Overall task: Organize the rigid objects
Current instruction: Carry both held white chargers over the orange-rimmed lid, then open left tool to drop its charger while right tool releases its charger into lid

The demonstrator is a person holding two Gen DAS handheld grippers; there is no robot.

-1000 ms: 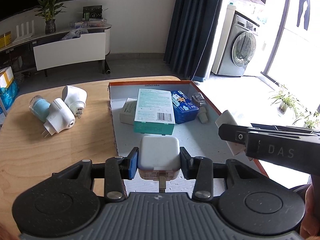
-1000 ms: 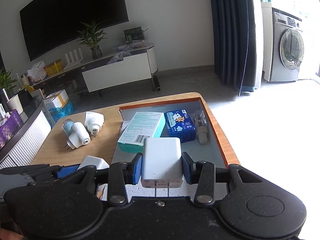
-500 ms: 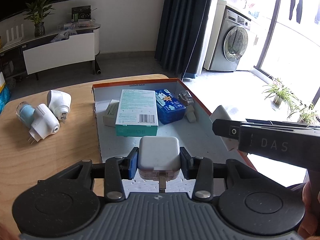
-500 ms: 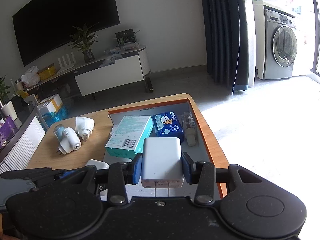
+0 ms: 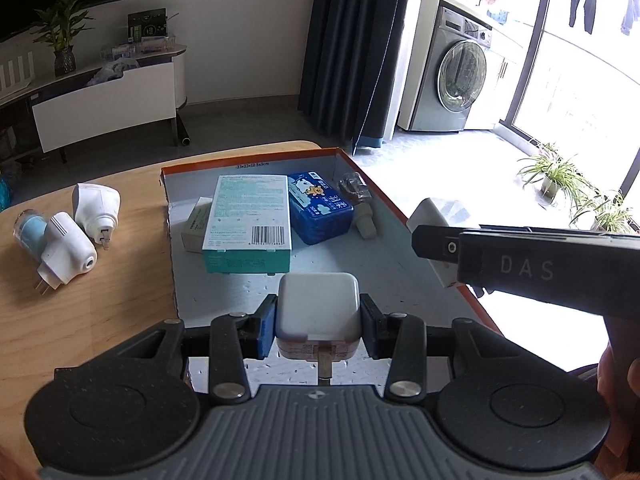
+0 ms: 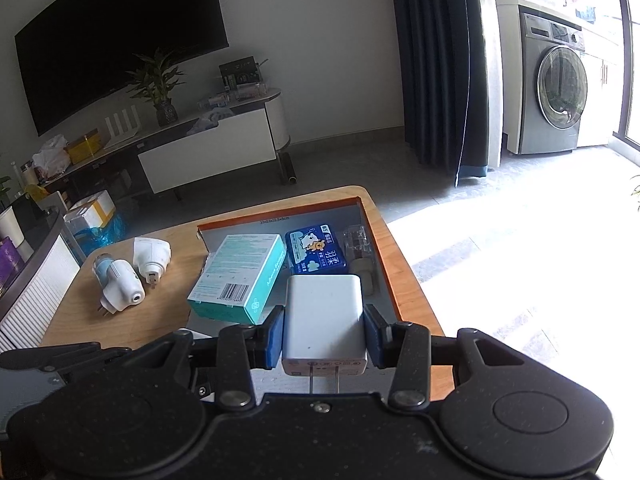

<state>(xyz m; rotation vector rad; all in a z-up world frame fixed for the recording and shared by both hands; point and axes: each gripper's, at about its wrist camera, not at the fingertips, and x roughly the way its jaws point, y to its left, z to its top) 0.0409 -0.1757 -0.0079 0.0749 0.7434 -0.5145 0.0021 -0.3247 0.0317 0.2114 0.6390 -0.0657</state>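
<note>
Over the last second both grippers have drifted across the tabletop, so the shallow orange-rimmed cardboard tray (image 5: pixel 404 216) with its pale grey floor now sits further right in each wrist view, while neither grip has changed.

The left gripper (image 5: pixel 318 326) is clenched on a small, rounded-square white plastic charger (image 5: pixel 318 312), blue pads pressing its smooth sides and its metal prong pointing back toward the camera. It hangs over the near part of the tray.

The right gripper (image 6: pixel 325 340) is clamped on a taller, flat-faced white rectangular plug adapter (image 6: pixel 325 316), its two thin prongs facing the camera, held above the tray's near right area.

Inside the tray lie a teal-and-white cardboard box with a barcode (image 5: pixel 248 224), a glossy blue packet of tissues with a cartoon print (image 5: pixel 320 208) beside it, and a small clear plastic bottle (image 5: pixel 354 188) against the right wall.

On the smooth light wooden table (image 5: pixel 80 320), left of the tray, rest two white, bulbous plug-in devices (image 5: pixel 96 210), one with a blue cylindrical end (image 5: pixel 30 232).
</note>
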